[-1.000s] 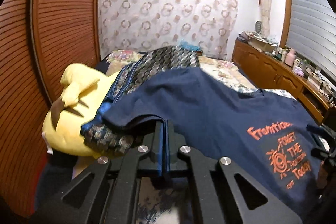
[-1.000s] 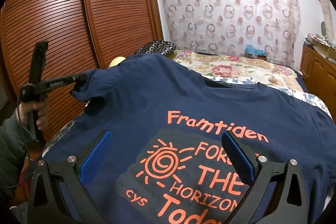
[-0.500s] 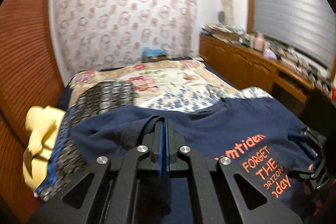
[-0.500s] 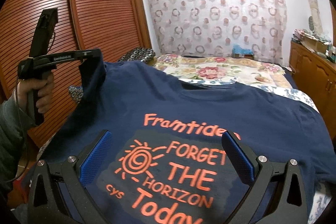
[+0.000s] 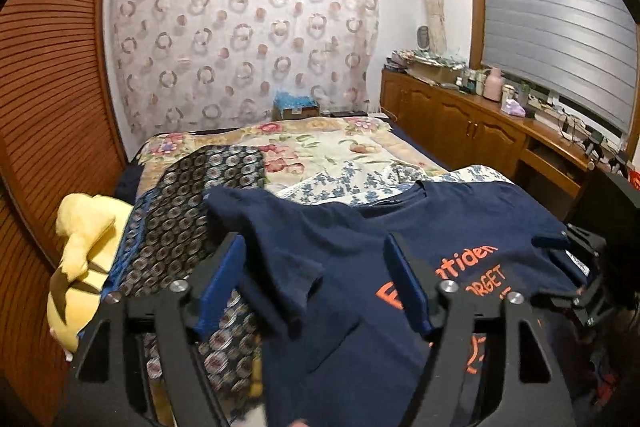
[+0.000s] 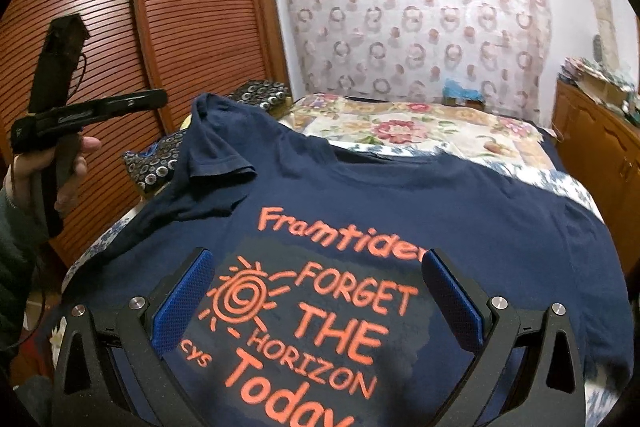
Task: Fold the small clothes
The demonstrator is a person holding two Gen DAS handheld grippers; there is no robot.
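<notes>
The navy cotton T-shirt with orange lettering (image 6: 400,211) lies spread on the floral-quilted bed (image 6: 420,127), its sleeve folded inward, while the left gripper (image 5: 316,279), just opened, and the right gripper (image 6: 318,285) hover spread, holding nothing.

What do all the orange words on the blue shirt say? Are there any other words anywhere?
On the navy T-shirt, in orange print:
"Framtiden" (last letter hidden by a gripper finger)
"FORGET"
"THE"
"HORIZON"
"Today" (cut off at the picture's bottom edge)
"cys" (small, beside "HORIZON")
On the left gripper: a pale label, too blurred to read.
On the dresser: bottles and boxes, too small to read.
</notes>
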